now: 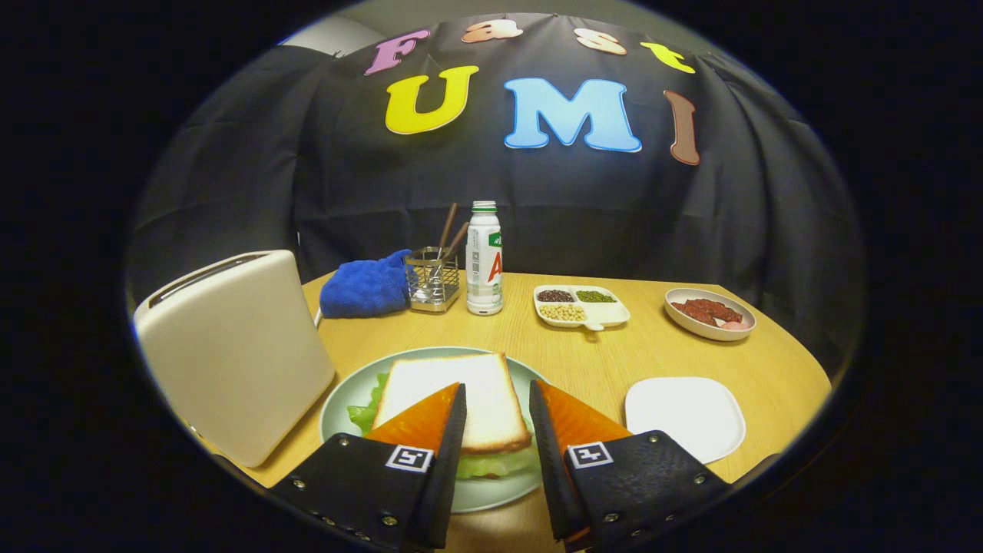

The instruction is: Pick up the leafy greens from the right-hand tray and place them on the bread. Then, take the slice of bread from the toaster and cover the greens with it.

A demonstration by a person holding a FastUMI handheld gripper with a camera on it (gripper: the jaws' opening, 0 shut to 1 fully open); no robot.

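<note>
A slice of bread (453, 388) lies on top of leafy greens (367, 411) on a pale green plate (338, 407) just ahead of my fingers. The greens stick out at the slice's left and near edges. My gripper (497, 395) is open, its fingertips (458, 399) hovering over the near right part of the slice with nothing between them. To the left stands a cream toaster (230, 353), its slot seen edge-on, so I cannot tell what is in it. A white square tray (683, 415) sits bare to the right of the plate.
At the back of the wooden table (584, 353) are a blue cloth (365, 288), a wire holder with sticks (434, 280), a white bottle (484, 261), a divided dish of beans (580, 306) and a bowl of meat (708, 313).
</note>
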